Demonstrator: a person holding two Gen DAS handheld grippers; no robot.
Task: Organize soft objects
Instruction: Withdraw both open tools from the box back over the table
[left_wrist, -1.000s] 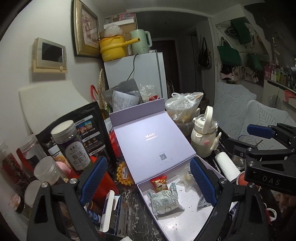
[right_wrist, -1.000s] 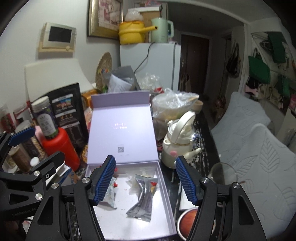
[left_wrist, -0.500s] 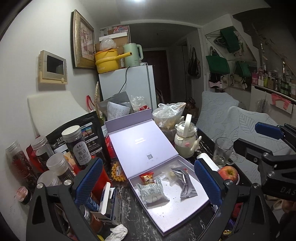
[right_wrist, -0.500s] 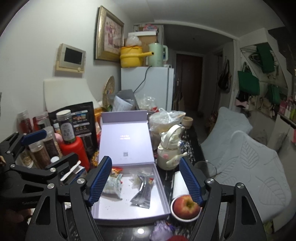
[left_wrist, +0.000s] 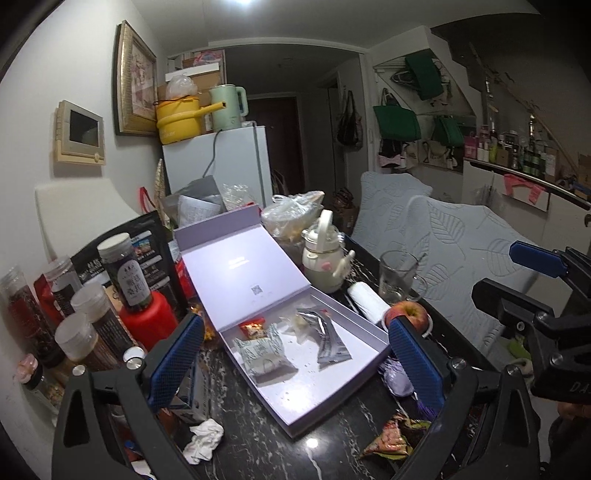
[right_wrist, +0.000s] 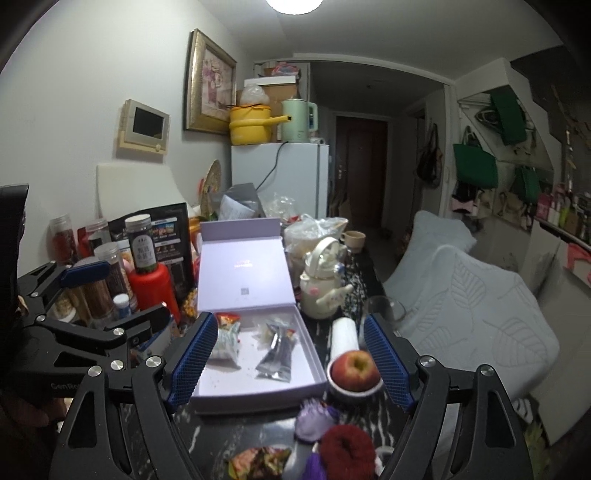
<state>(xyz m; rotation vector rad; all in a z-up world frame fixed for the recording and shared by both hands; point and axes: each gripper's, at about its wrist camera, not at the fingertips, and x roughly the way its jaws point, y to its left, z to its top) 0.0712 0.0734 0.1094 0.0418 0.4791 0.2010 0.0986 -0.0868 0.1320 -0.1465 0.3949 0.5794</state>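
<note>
Looking through the left wrist view: the left gripper (left_wrist: 295, 363) had its fingers (left_wrist: 176, 360) spread wide with nothing between them, having just been opening; the right gripper (left_wrist: 537, 258) showed at the right edge.
Box: one lilac box (left_wrist: 364, 363) lay open on the dark marble table (left_wrist: 332, 439), its lid tipped back.
Packets in the box, counted: three, namely one pale patterned packet (left_wrist: 264, 352), one silver packet (left_wrist: 327, 338) and one small red packet (left_wrist: 253, 328), beside a scrap of clear wrapper.
Soft things outside the box: one lilac pouch (left_wrist: 397, 376), one crumpled tissue (left_wrist: 203, 439) and one colourful wrapper (left_wrist: 393, 437), all on the table near the box.

Right wrist view: the right gripper (right_wrist: 291, 360) had fingers (right_wrist: 386, 360) standing apart and empty, having just been opening; the left gripper (right_wrist: 85, 306) sat at the left.
Near edge of the table, counted: one lilac pouch (right_wrist: 314, 419), one dark red scrunchie (right_wrist: 345, 448), one colourful wrapper (right_wrist: 260, 458), and something purple I could not identify.
Others: one apple (right_wrist: 354, 365) in a small bowl, touching nothing soft.

Progress, judged: part done, with three packets boxed; the loose soft pieces were probably left to gather.
</note>
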